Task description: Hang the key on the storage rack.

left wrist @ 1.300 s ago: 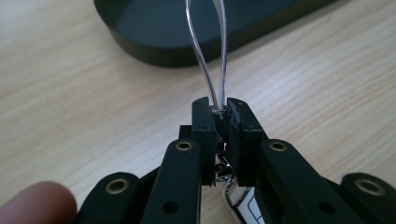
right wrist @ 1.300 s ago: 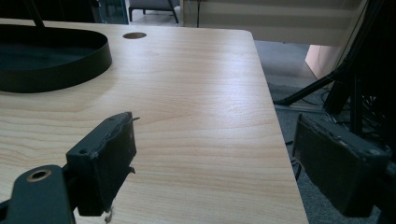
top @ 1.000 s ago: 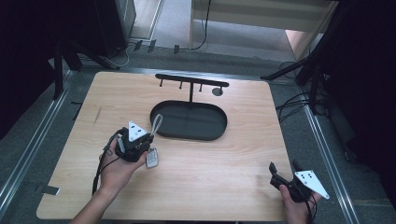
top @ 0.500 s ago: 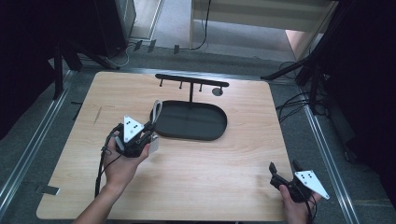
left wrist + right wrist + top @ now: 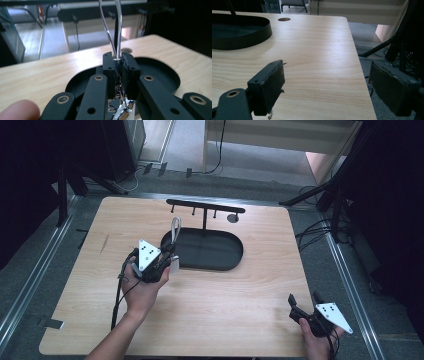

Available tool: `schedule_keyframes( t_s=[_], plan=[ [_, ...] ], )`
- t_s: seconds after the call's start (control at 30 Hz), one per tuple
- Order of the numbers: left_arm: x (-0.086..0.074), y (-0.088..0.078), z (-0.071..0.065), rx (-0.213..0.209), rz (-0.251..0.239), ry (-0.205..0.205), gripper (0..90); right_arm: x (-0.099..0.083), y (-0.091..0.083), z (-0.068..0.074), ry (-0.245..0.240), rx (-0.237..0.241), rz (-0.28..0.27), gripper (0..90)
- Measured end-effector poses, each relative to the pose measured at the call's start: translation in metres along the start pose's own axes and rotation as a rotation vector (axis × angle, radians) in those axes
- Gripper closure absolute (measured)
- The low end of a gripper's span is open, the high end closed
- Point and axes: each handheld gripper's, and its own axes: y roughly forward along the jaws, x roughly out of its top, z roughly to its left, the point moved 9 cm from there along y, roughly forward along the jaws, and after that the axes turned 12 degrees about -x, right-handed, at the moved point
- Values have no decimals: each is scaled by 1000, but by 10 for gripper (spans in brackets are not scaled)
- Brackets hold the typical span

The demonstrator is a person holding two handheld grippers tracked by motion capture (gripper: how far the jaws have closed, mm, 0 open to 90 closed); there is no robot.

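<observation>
My left gripper (image 5: 170,252) is shut on a silvery looped band (image 5: 175,227) that stands up from its jaws at the left end of the black oval tray (image 5: 215,251). A small shiny metal piece (image 5: 174,265) hangs under the jaws. In the left gripper view the band (image 5: 119,30) rises from between the closed jaws of my left gripper (image 5: 118,62), the metal piece (image 5: 122,110) dangles below, and the tray (image 5: 160,70) lies just beyond. My right gripper (image 5: 303,306) rests open near the table's front right corner, and in its own view the right gripper (image 5: 327,82) has nothing between its pads.
A black T-shaped rack (image 5: 206,206) with small hooks rises from the tray's far side. A round hole (image 5: 232,217) sits in the wooden table (image 5: 260,285) behind the tray. In the right gripper view the tray (image 5: 242,32) is far left and the table's right edge is near.
The left hand has carried the band away from the person, from the table's left middle to the tray's left end. The right gripper has not moved.
</observation>
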Motion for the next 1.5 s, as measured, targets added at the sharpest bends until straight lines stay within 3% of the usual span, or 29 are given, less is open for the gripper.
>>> schedule_keyframes(
  t_s=[0.1, 0.43, 0.83, 1.5],
  plan=[
    [4, 8, 0, -14, -52, 6, 830, 0, 0, 0, 0, 0, -1, 139],
    [1, 32, -2, -9, -62, 14, 830, 0, 0, 0, 0, -1, -1, 139],
    [-8, 65, 2, 5, -37, -2, 829, 0, -1, -1, 8, 1, -3, 138],
    [-15, 89, 6, 44, 3, -22, 829, 0, -1, -1, 11, 0, -4, 139]
  ],
)
